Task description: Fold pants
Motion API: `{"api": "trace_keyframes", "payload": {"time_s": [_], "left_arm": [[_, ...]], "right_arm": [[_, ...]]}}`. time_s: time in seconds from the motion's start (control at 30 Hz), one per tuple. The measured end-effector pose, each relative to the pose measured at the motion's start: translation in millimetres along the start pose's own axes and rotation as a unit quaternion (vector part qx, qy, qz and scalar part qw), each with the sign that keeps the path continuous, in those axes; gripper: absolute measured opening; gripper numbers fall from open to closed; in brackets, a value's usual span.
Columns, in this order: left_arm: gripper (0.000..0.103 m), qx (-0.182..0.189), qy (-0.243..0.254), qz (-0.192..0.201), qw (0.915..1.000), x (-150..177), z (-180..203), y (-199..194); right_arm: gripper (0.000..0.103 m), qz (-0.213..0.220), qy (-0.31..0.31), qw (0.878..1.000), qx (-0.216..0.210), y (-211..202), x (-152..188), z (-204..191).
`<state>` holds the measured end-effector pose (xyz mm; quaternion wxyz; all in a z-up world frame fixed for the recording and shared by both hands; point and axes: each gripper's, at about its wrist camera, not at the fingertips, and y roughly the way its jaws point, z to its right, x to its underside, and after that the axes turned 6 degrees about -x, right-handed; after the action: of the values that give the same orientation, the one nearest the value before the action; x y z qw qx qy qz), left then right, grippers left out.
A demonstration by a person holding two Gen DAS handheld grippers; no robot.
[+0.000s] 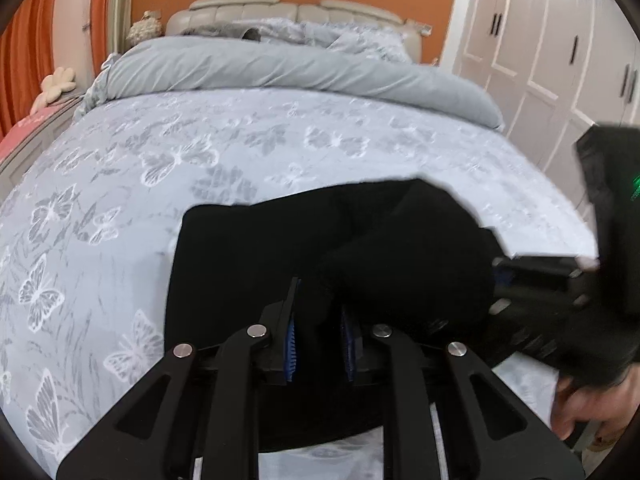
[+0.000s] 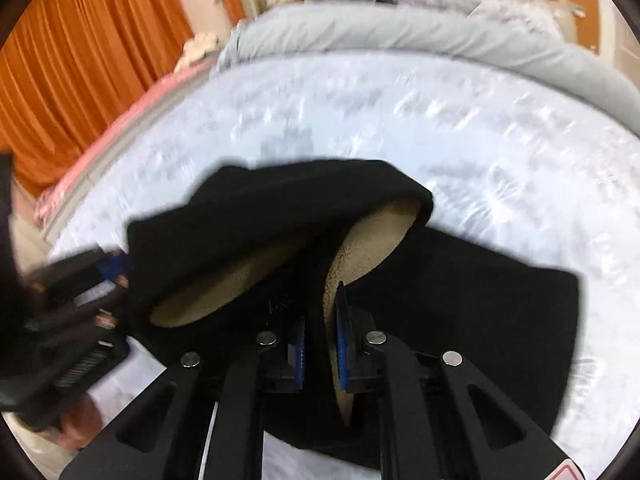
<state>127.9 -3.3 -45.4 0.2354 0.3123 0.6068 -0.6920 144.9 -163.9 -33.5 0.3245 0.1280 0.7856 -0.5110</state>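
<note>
Black pants [image 1: 320, 248] with a tan fleece lining [image 2: 368, 236] lie on the bed's butterfly-print sheet [image 1: 160, 152]. My left gripper [image 1: 318, 320] is shut on a fold of the black cloth between its blue pads. My right gripper [image 2: 322, 320] is shut on the pants' edge, black outside and tan lining inside. The right gripper also shows in the left wrist view [image 1: 532, 284], at the pants' right side. The left gripper shows in the right wrist view [image 2: 116, 276], at the pants' left edge. The cloth is lifted and bunched between the two grippers.
A rolled grey duvet [image 1: 280, 68] lies across the bed's far end before a padded headboard [image 1: 280, 10]. White wardrobe doors [image 1: 560, 52] stand right. Orange curtains [image 2: 92, 48] hang left. A hand [image 1: 592, 404] shows at lower right.
</note>
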Motion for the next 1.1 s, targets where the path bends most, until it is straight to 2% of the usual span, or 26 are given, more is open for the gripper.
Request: {"api": "trace_keyframes", "payload": {"time_s": [0.03, 0.07, 0.13, 0.17, 0.2, 0.23, 0.27, 0.3, 0.33, 0.37, 0.4, 0.47, 0.5, 0.63, 0.77, 0.8, 0.87, 0.9, 0.93, 0.97, 1.0, 1.03, 1.07, 1.1], "left_arm": [[0.019, 0.024, -0.002, 0.007, 0.9997, -1.2, 3.7, -6.9], [0.026, 0.047, 0.000, 0.009, 0.9989, -0.9, 9.7, -12.2], [0.044, 0.065, 0.014, 0.009, 0.9977, 3.3, 22.1, -17.0], [0.062, 0.068, 0.023, 0.012, 0.9973, 8.8, 31.1, -18.4], [0.072, 0.067, 0.033, 0.013, 0.9971, 13.7, 38.3, -18.8], [0.072, 0.073, 0.040, 0.009, 0.9965, 19.9, 45.3, -18.8], [0.072, 0.078, 0.043, 0.004, 0.9960, 23.1, 48.7, -19.5], [0.072, 0.083, 0.042, 0.000, 0.9957, 24.7, 49.4, -21.5], [0.073, 0.095, 0.033, -0.001, 0.9949, 24.6, 45.4, -27.1], [0.075, 0.102, 0.025, 0.003, 0.9945, 23.4, 39.6, -33.0], [0.084, 0.103, 0.013, 0.010, 0.9945, 21.9, 30.5, -40.1], [0.090, 0.083, -0.013, 0.026, 0.9961, 18.8, 9.0, -53.0], [0.090, 0.066, -0.022, 0.032, 0.9970, 17.2, -0.8, -56.2], [0.090, -0.053, -0.048, 0.025, 0.9971, 9.2, -35.0, -41.3], [0.090, -0.078, -0.066, -0.016, 0.9946, 11.7, -48.5, -13.9], [0.090, -0.084, -0.066, -0.023, 0.9940, 12.4, -48.3, -8.0], [0.090, -0.108, -0.062, -0.032, 0.9917, 15.6, -47.2, -0.7], [0.090, -0.122, -0.057, -0.033, 0.9903, 16.1, -46.0, 2.0], [0.090, -0.130, -0.055, -0.032, 0.9895, 16.3, -46.6, 2.2], [0.090, -0.136, -0.049, -0.030, 0.9890, 15.9, -47.6, 2.7], [0.090, -0.147, -0.042, -0.027, 0.9878, 16.1, -47.8, 2.3], [0.090, -0.163, -0.033, -0.021, 0.9859, 16.0, -47.3, 1.8], [0.090, -0.169, -0.025, -0.017, 0.9852, 16.7, -45.3, 1.3], [0.090, -0.170, -0.022, -0.018, 0.9851, 18.3, -44.5, 1.4]], "right_arm": [[0.010, 0.015, -0.002, 1.000, 0.027, -21.8, 0.7, 7.2], [0.010, 0.021, 0.003, 0.999, 0.043, -36.4, 4.3, 17.8], [0.012, 0.010, 0.032, 0.996, 0.083, -46.8, 19.0, 52.6], [0.018, -0.026, 0.052, 0.993, 0.099, -36.3, 29.9, 74.7], [0.022, -0.062, 0.074, 0.989, 0.112, -22.7, 41.0, 93.2], [0.026, -0.098, 0.096, 0.982, 0.127, -8.3, 53.7, 111.7], [0.027, -0.083, 0.112, 0.985, 0.101, -11.7, 58.6, 120.5], [0.027, -0.072, 0.117, 0.986, 0.095, -20.7, 56.9, 122.0], [0.027, -0.056, 0.115, 0.986, 0.107, -35.0, 54.3, 119.8], [0.032, -0.021, 0.105, 0.988, 0.115, -55.2, 52.6, 116.6], [0.047, 0.015, 0.100, 0.988, 0.113, -74.6, 53.7, 114.8], [0.059, 0.034, 0.107, 0.988, 0.102, -89.2, 55.8, 116.9], [0.059, 0.035, 0.119, 0.989, 0.086, -91.1, 57.3, 120.4], [0.059, 0.010, 0.146, 0.988, 0.053, -67.1, 57.3, 126.8], [0.061, -0.025, 0.151, 0.987, 0.041, -20.9, 47.8, 131.1], [0.057, -0.032, 0.143, 0.988, 0.039, -7.2, 46.7, 126.9], [0.032, -0.042, 0.116, 0.991, 0.051, 7.5, 43.2, 114.9], [0.024, -0.030, 0.107, 0.992, 0.065, 2.6, 35.8, 104.5], [0.024, -0.011, 0.102, 0.993, 0.059, -8.2, 27.2, 96.4], [0.023, 0.034, 0.088, 0.995, 0.038, -29.9, 15.2, 81.4], [0.023, 0.055, 0.075, 0.995, 0.035, -41.4, 9.8, 74.8], [0.023, 0.063, 0.057, 0.995, 0.057, -44.4, 5.4, 69.9], [0.025, 0.042, 0.050, 0.993, 0.093, -32.0, 7.3, 75.2], [0.026, 0.002, 0.059, 0.992, 0.110, -14.1, 13.0, 87.5]]}}
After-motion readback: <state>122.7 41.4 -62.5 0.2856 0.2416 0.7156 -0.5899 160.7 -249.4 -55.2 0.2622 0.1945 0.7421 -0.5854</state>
